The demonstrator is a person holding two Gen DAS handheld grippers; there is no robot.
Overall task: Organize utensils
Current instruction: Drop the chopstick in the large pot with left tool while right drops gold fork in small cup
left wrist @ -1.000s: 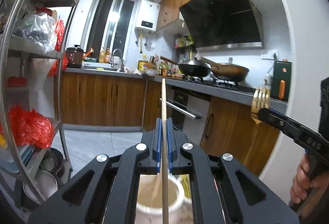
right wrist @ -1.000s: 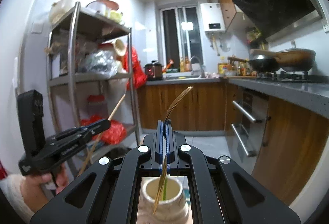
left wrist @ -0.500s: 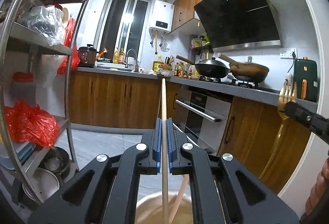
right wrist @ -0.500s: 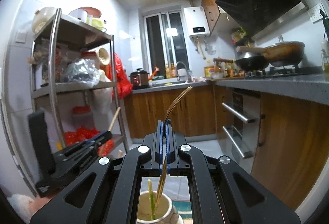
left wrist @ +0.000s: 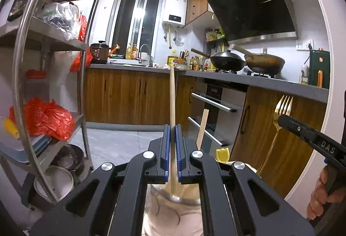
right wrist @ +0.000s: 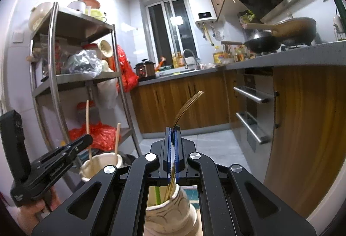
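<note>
The left gripper [left wrist: 172, 149] pinches a pale wooden stick [left wrist: 172, 93] upright over a cream ceramic jar [left wrist: 173, 210] below its jaws, while the right gripper [right wrist: 172, 149] clamps a gold metal fork [right wrist: 186, 106] (tines up) above another patterned cream vase [right wrist: 170, 214].

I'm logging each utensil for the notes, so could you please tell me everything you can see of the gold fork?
The gold fork is slim, shiny and metallic-looking, with four tines at the top and a thin, curved handle. It stands nearly upright, tines up, clamped at the neck by the shut right gripper. Its handle reaches down into the mouth of a cream ceramic jar, beside a green stem; whether it touches the jar cannot be told.
</note>
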